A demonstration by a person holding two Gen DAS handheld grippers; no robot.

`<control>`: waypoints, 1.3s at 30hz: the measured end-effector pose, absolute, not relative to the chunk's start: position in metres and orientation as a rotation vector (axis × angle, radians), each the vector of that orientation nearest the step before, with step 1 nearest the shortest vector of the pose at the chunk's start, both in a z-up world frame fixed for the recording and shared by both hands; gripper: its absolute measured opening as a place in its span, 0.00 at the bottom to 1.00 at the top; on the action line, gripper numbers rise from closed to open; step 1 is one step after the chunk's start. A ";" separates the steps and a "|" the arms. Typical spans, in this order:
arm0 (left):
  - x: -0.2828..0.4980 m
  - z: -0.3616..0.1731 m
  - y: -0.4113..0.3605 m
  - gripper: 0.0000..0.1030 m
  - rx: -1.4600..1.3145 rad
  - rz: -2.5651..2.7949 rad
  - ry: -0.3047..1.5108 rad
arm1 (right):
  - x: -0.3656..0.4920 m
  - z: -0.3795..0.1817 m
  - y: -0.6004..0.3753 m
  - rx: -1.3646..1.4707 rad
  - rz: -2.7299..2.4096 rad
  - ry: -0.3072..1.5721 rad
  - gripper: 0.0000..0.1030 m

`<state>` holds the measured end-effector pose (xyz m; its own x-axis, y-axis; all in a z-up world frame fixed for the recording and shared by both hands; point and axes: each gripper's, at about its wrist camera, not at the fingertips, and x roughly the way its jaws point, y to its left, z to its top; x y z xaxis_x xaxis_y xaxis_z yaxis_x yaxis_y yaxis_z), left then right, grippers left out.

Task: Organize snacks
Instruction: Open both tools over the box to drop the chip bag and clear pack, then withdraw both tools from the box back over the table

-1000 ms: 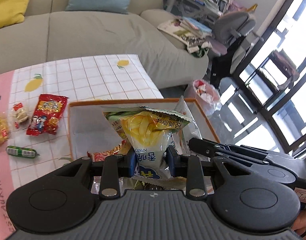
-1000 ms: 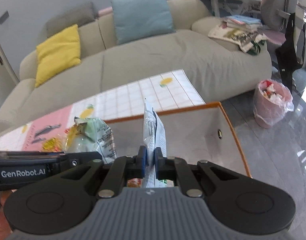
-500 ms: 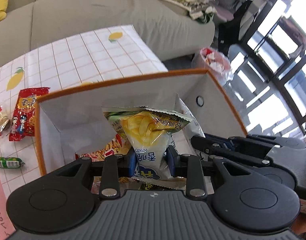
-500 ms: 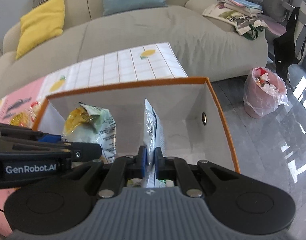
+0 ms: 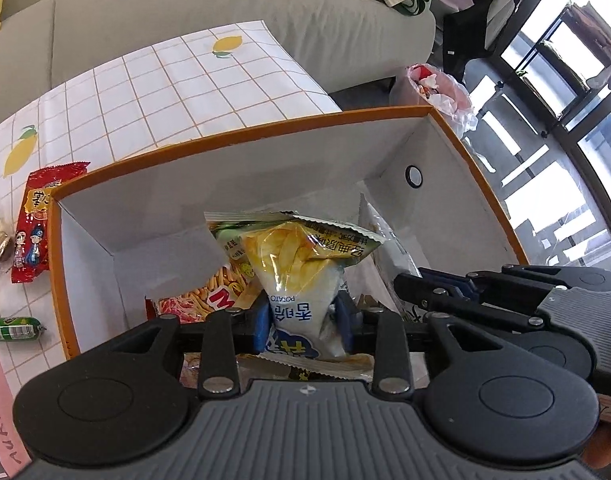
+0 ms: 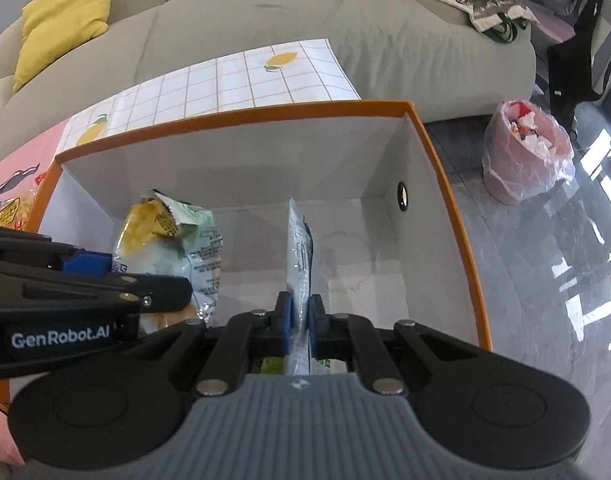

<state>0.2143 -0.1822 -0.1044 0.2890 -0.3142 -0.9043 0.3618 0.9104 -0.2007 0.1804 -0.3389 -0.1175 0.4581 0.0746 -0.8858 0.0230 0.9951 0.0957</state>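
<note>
Right wrist view: "GenRobot.AI" marks the left hand-held gripper [image 6: 105, 264].

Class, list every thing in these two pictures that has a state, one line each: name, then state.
left gripper: shut on potato chip bag
potato chip bag: held upright over the box
right gripper: shut on silver packet
silver packet: held edge-on inside the box
orange-rimmed box: open-topped, snacks inside
red snack packet: lying flat on the tablecloth
green sausage: lying on the tablecloth
pink bin: full of rubbish
</note>
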 end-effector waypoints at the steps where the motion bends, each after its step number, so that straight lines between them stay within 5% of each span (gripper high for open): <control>1: 0.214 -0.104 -0.181 0.46 0.044 -0.454 1.193 | 0.180 -0.117 -0.339 0.096 0.030 1.095 0.05; 8: 0.213 -0.093 -0.174 0.65 0.038 -0.452 1.162 | 0.176 -0.107 -0.339 0.076 0.010 1.078 0.11; 11: 0.208 -0.082 -0.171 0.72 0.043 -0.455 1.147 | 0.173 -0.099 -0.341 0.082 -0.007 1.059 0.31; 15: 0.200 -0.064 -0.164 0.74 0.031 -0.471 1.112 | 0.166 -0.086 -0.341 0.091 -0.005 1.033 0.39; 23: 0.178 -0.029 -0.144 0.78 0.003 -0.489 1.022 | 0.144 -0.057 -0.336 0.152 -0.013 0.948 0.72; 31: 0.145 0.003 -0.117 0.79 0.013 -0.465 0.857 | 0.108 -0.022 -0.318 0.287 -0.035 0.830 0.78; 34: 0.134 0.014 -0.101 0.79 0.007 -0.443 0.799 | 0.093 -0.010 -0.307 0.346 -0.048 0.771 0.89; 39: 0.115 0.027 -0.071 0.79 0.031 -0.368 0.710 | 0.072 -0.001 -0.279 0.373 -0.063 0.702 0.89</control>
<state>0.1148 -0.0710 0.0271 0.6973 -0.3192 -0.6418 0.3400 0.9355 -0.0959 0.0721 -0.2794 -0.0009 0.7643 0.0673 -0.6413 0.1808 0.9323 0.3132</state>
